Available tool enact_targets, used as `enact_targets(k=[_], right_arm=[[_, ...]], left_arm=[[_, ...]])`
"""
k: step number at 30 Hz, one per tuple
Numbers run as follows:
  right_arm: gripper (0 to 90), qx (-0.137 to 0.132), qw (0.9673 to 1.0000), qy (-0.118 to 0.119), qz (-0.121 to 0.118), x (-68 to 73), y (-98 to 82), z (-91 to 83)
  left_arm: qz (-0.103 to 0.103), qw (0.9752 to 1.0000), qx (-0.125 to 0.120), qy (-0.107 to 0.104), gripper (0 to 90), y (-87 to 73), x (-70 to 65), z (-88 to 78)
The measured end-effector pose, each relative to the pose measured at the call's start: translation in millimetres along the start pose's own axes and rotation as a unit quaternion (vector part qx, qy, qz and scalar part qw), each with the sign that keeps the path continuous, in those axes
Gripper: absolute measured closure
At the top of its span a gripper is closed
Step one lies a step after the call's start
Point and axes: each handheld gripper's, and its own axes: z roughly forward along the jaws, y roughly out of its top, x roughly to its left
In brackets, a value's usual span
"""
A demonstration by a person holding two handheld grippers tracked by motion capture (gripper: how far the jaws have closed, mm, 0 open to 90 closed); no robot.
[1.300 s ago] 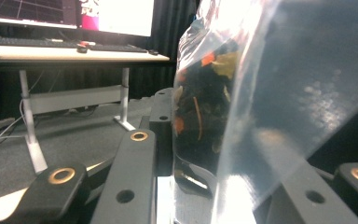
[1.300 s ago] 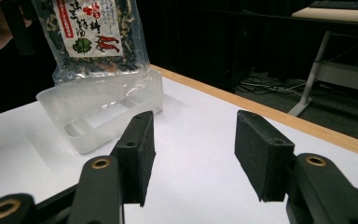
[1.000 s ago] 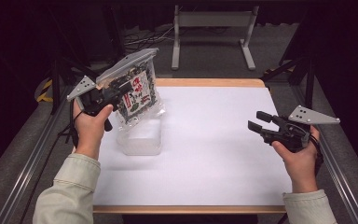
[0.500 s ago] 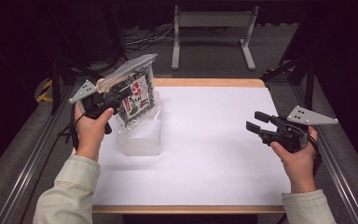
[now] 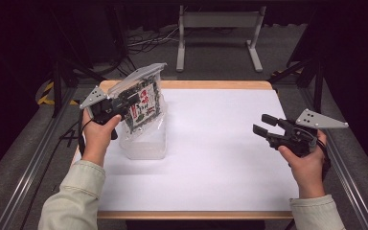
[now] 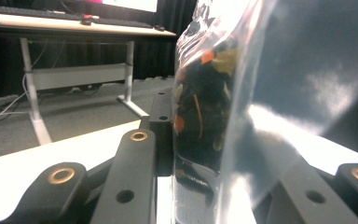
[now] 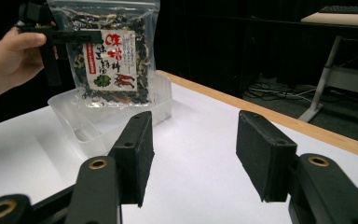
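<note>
A clear zip bag of dark dried food with a red and white label point(image 5: 143, 101) hangs upright in my left gripper point(image 5: 126, 102), which is shut on the bag's edge. Its lower end sits at the mouth of a clear plastic container point(image 5: 146, 143) on the white table point(image 5: 211, 158). In the left gripper view the bag point(image 6: 204, 112) stands pinched between the black jaws. My right gripper point(image 5: 262, 124) hovers open over the table's right side, with nothing between its pads point(image 7: 137, 154). The right gripper view shows the bag point(image 7: 112, 56) and the container point(image 7: 95, 128) farther off.
The table has a wooden far edge point(image 5: 211, 85). Metal rails point(image 5: 33, 163) run along both sides. A grey desk frame point(image 5: 218, 21) and cables lie on the floor beyond the table.
My left gripper has lowered the bag toward the container. The right gripper has stayed in place.
</note>
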Motion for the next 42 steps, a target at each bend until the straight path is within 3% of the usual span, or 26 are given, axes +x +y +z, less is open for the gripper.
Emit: enact_targets(k=[9,17,28,30,32,38,42], right_arm=[[46.7,0.0,1.0,0.0,0.001,0.2,-0.7,1.5],[45.5,-0.01,0.9999,0.004,0.003,0.8,-1.5,0.9],[44.9,-0.019,0.9998,0.005,0.005,0.6,-3.1,1.7],[44.9,-0.02,0.9998,0.005,0.003,1.0,-3.4,2.6],[44.7,-0.019,0.9998,0.007,0.003,1.5,-4.0,4.2],[44.9,-0.021,0.9997,0.009,0.002,2.1,-4.7,5.5],[45.0,-0.023,0.9997,0.008,0.002,2.1,-4.6,4.7]], left_arm=[[0.008,0.9999,0.004,-0.011,71.5,-1.3,-0.3,0.0],[0.016,0.9991,0.038,-0.002,71.3,-3.3,-3.4,2.0],[-0.001,0.9992,0.041,-0.001,71.1,-16.4,4.7,-4.0],[0.003,0.9989,0.047,-0.001,71.2,-17.0,4.2,-3.9],[0.025,0.9979,0.059,-0.003,71.4,-18.7,0.0,1.0],[0.028,0.9979,0.058,-0.006,71.6,-20.8,-0.2,1.0],[0.046,0.997,0.06,-0.01,71.7,-22.4,-3.4,0.3]])
